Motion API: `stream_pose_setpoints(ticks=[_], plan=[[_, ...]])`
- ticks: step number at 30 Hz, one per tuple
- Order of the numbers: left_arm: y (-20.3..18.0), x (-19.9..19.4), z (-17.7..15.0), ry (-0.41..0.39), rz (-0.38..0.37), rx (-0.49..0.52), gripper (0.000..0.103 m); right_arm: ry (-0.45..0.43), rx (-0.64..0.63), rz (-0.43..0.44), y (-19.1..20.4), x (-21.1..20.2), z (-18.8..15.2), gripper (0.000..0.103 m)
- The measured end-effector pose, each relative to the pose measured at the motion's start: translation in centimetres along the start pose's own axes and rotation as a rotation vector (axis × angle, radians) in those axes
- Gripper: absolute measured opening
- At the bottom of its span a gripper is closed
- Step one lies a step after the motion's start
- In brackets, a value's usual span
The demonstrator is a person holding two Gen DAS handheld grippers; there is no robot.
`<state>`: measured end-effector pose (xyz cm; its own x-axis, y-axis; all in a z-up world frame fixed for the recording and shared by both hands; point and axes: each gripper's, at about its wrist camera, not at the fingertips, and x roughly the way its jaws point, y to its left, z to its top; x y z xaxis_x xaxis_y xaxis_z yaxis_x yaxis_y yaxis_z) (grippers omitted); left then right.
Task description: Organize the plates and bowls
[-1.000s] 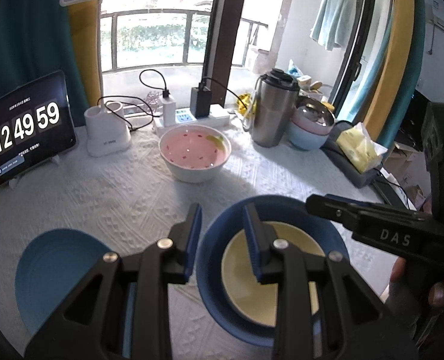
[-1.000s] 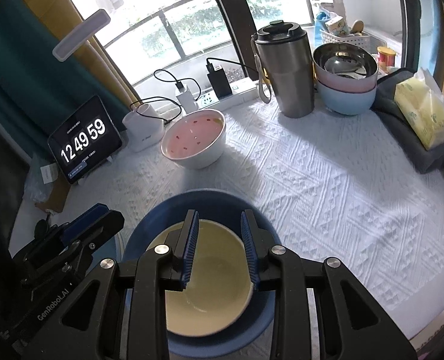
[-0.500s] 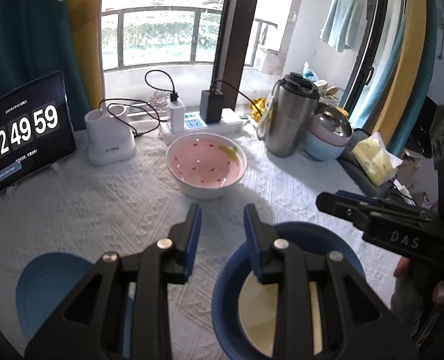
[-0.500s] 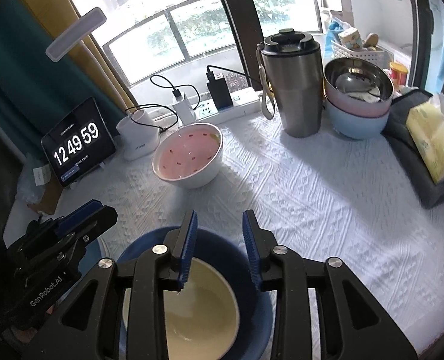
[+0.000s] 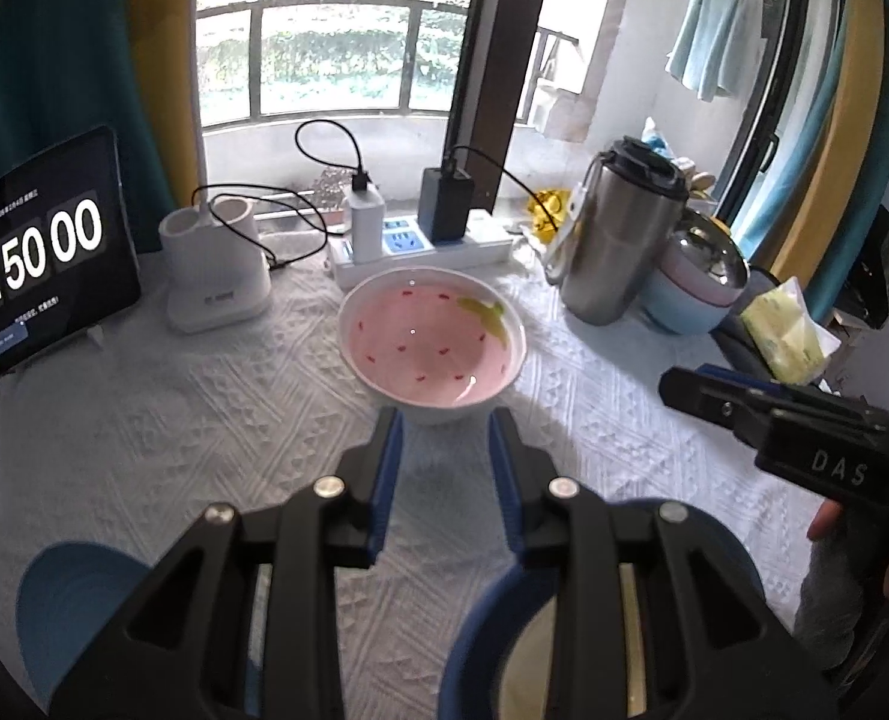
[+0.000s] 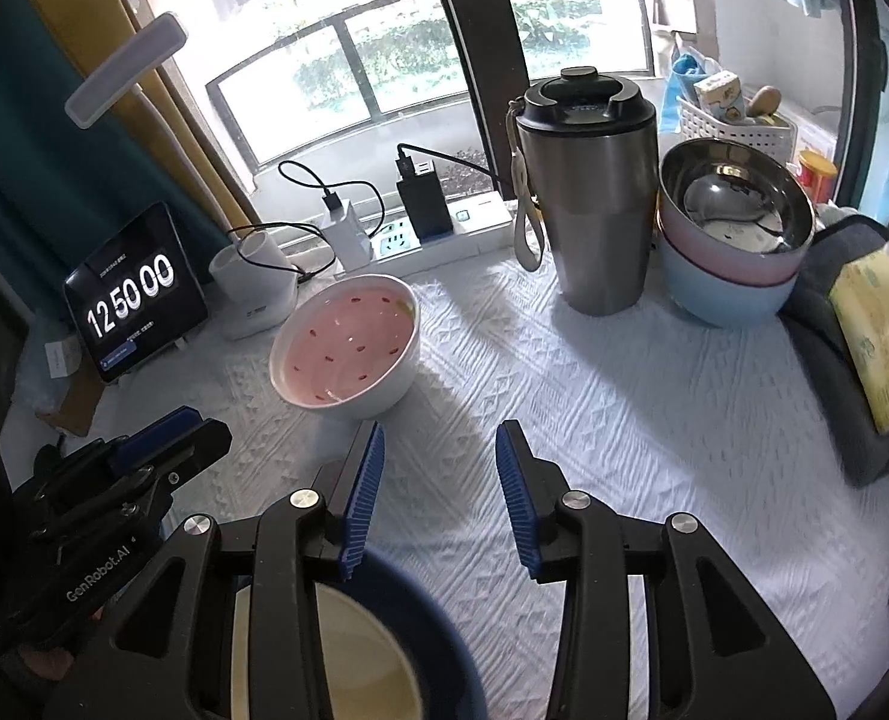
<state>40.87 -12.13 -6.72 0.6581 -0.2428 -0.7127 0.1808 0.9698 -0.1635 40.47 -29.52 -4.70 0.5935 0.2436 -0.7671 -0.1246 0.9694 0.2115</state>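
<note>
The pink bowl (image 5: 432,348) with red flecks is sitting on the bench (image 5: 144,420) just ahead of your left gripper (image 5: 444,444), its near rim lining up with the gap between the fingertips, so it looks like your next pick. You are carrying the left fingers (image 5: 387,468) partly open with nothing between them, probably saving the squeeze for that rim. Your right gripper (image 6: 438,468) is opening, its blue ribbed fingers (image 6: 363,492) spread over bare cloth and gripping nothing; the pink bowl lies ahead and to their left. Beneath and behind both pairs of fingers, the cream bowl (image 6: 348,660) is nesting inside the dark blue bowl (image 5: 714,546), which suggests the stack is being built there. A light blue plate (image 5: 78,606) is lying off to the left of your left fingers. Further ahead to the right, a steel tumbler (image 6: 588,204) and a stack of bowls (image 6: 732,252) are standing clear of your approach.
</note>
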Motion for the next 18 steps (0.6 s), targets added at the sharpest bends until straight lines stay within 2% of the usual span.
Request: stream_pose_setpoints(ticks=[18], plan=[[1.8,4.4,1.5,0.047,0.062,-0.018,0.031,0.049,-0.052,0.017,-0.3,5.1,4.0,0.041]])
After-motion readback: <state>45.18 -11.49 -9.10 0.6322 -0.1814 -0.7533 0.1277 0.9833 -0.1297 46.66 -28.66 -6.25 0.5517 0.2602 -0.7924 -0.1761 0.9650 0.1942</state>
